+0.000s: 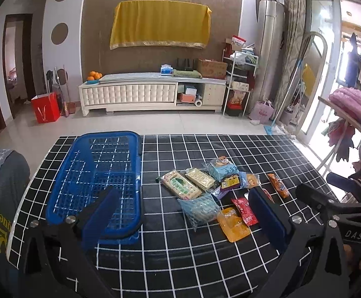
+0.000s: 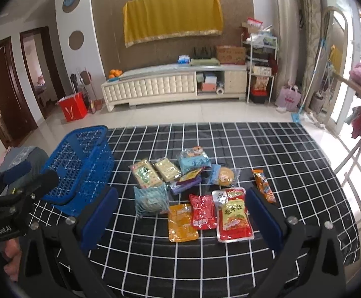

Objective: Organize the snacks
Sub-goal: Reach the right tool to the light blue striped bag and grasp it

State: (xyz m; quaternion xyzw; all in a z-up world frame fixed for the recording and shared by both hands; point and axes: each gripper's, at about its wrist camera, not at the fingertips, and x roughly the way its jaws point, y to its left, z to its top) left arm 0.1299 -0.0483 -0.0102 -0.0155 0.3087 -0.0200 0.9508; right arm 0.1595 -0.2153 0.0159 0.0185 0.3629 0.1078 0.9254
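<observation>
Both claws hang wide open over the near edge of the black grid tablecloth (image 2: 279, 154), gripping nothing: the left gripper (image 1: 182, 213) with blue pads, the right gripper (image 2: 180, 213) likewise. Just beyond the right one lie a red-and-yellow pouch (image 2: 233, 217), a red packet (image 2: 202, 211) and an orange packet (image 2: 181, 223), side by side. Farther back sit a netted blue pack (image 2: 150, 198), 2 pale wafer packs (image 2: 155, 172) and a light-blue bag (image 2: 195, 161). To the left stands the empty blue basket (image 1: 96, 173). A long orange stick pack (image 2: 263, 186) lies apart at right.

yellow cloth (image 1: 160, 23), white cabinet (image 1: 130, 96), oranges (image 1: 94, 75)
</observation>
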